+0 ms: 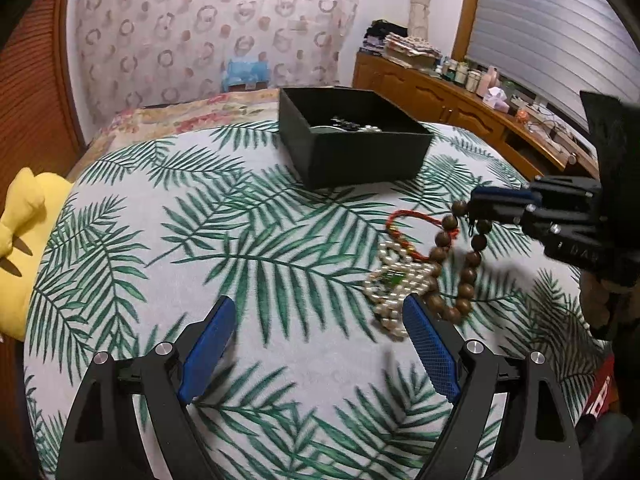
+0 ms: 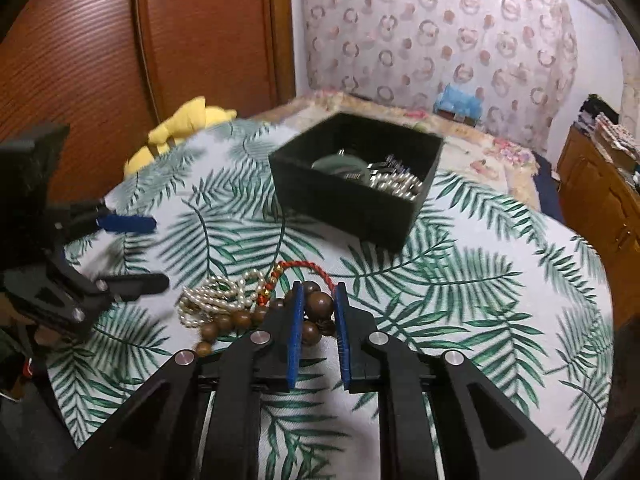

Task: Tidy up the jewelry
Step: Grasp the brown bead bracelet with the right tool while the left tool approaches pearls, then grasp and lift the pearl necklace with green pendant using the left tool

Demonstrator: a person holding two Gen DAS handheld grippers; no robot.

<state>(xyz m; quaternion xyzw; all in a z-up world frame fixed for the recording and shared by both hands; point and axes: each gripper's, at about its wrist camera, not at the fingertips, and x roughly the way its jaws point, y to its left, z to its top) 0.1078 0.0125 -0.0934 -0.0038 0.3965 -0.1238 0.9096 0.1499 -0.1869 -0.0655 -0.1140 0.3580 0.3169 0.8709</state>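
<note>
A brown wooden bead bracelet (image 1: 464,276) hangs from my right gripper (image 1: 478,208), lifted off the leaf-print cloth; in the right wrist view the gripper (image 2: 319,294) is shut on its beads (image 2: 320,306). A pearl strand (image 1: 394,292) and a red cord bracelet (image 1: 416,232) lie under it; they also show in the right wrist view as the pearl strand (image 2: 218,294) and red cord (image 2: 304,268). My left gripper (image 1: 318,306) is open and empty just left of the pearls. A black box (image 1: 352,148) with jewelry inside stands behind; it also shows in the right wrist view (image 2: 352,196).
The round table (image 1: 200,240) has a leaf-print cloth. A yellow plush toy (image 1: 24,232) lies at its left edge. A bed with a floral cover (image 2: 480,148) lies behind the table. A wooden cabinet (image 1: 460,100) with bottles stands at the right.
</note>
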